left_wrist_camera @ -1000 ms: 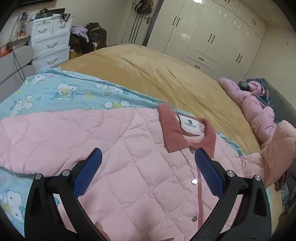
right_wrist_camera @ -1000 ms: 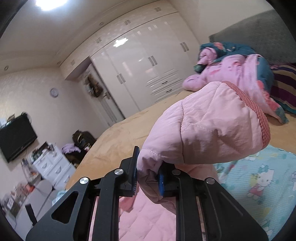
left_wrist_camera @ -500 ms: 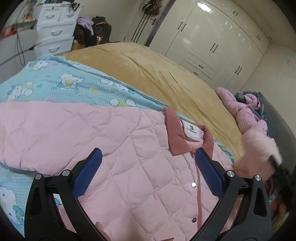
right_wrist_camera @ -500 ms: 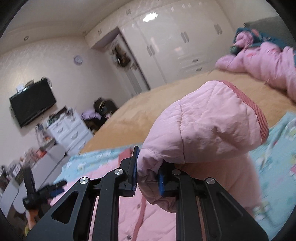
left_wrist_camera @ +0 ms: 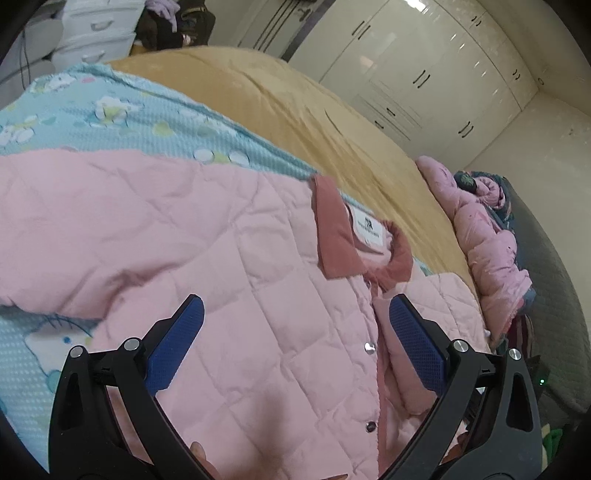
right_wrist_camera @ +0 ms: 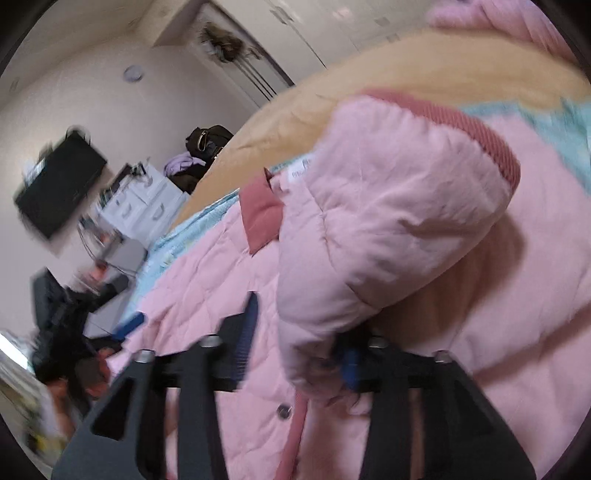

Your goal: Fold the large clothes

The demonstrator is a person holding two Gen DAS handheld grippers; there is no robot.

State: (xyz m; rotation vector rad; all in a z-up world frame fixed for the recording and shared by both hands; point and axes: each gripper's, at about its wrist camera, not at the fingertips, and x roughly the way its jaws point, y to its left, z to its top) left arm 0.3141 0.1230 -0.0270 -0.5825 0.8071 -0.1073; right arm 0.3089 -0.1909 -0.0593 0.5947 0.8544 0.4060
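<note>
A pink quilted jacket with a dusty-red collar lies front up, snaps closed, on a blue cartoon-print sheet. My left gripper hovers open just above its chest, nothing between the blue pads. In the right wrist view, the jacket's sleeve with its red ribbed cuff is folded over the jacket's front. My right gripper has its jaws opening. The sleeve's end still sits between them, resting against the right pad, with a gap to the left pad.
A tan blanket covers the bed beyond the sheet. A heap of pink and dark clothing lies at the bed's far right. White wardrobes and a white drawer unit stand behind. A wall TV hangs left.
My right gripper swung down and across with the sleeve, bringing it over the jacket's front, and its jaws have parted from a tight grip. My left gripper sank a little toward the jacket.
</note>
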